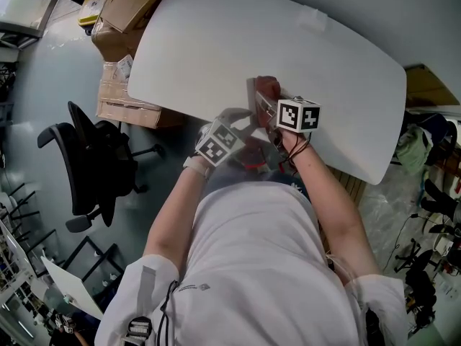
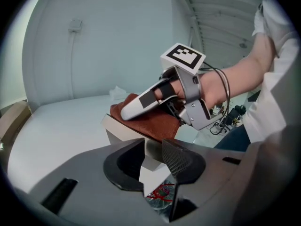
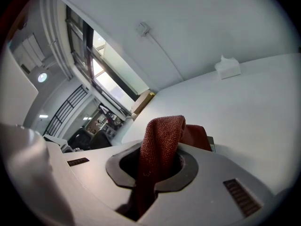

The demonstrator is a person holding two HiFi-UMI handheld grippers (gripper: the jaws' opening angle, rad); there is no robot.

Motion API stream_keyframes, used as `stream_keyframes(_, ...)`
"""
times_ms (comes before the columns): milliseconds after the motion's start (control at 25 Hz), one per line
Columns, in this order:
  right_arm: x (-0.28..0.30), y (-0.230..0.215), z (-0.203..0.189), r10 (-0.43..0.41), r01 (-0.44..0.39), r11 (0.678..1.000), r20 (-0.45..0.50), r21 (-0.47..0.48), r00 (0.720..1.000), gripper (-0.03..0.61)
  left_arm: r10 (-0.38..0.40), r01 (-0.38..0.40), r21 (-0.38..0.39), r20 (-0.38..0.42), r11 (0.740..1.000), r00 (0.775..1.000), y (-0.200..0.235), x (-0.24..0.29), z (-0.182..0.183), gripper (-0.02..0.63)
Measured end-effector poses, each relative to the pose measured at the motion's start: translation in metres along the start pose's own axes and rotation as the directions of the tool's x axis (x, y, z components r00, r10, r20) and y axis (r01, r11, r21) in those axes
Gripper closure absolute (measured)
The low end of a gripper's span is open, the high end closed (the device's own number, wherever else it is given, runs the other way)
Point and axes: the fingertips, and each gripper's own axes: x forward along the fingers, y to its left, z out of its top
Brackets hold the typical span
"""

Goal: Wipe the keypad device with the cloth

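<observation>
A person at the near edge of a white table (image 1: 238, 42) holds 2 grippers. The left gripper (image 2: 153, 158) has its jaws closed on a corner of the white keypad device (image 2: 120, 129). The right gripper (image 3: 157, 173) is clamped on a reddish-brown cloth (image 3: 160, 140), which lies across the device's top.

The rust-red woven cloth (image 2: 151, 120) lies over the white boxy keypad device (image 2: 116, 129), so I can't see its keys. Only a pale corner shows at the cloth's 8 o'clock, and the near end disappears between the jaws of the left gripper (image 2: 153, 150). In the right gripper (image 3: 157, 161) the bunched cloth blocks nearly everything behind it. Brown cardboard boxes (image 1: 119, 20) at the table's 10 o'clock run off the head view's top edge.
</observation>
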Motion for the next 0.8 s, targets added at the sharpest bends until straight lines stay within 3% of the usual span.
stream_keyframes(240,0.002,-0.003,0.002,0.003,-0.003,0.999,0.008,0.052,1.000,0.525,-0.040,0.040,0.045,-0.018,0.998,0.999,-0.003,0.003,-0.001,0.511)
stream_keyframes(440,0.000,-0.014,0.000,-0.011,0.004,0.992,0.051,0.125,0.999,0.525,-0.068,0.068,0.036,-0.014,0.997,0.998,-0.008,0.006,-0.002,0.535)
stream_keyframes(640,-0.002,-0.036,-0.006,-0.067,0.056,0.984,0.060,0.167,0.996,0.525,-0.074,0.074,0.040,0.000,0.996,0.997,-0.010,0.005,0.000,0.551)
stream_keyframes(800,-0.006,-0.066,-0.014,-0.159,0.148,0.973,0.047,0.175,0.986,0.525,-0.083,0.083,0.015,0.004,0.996,0.997,-0.011,0.006,-0.001,0.559)
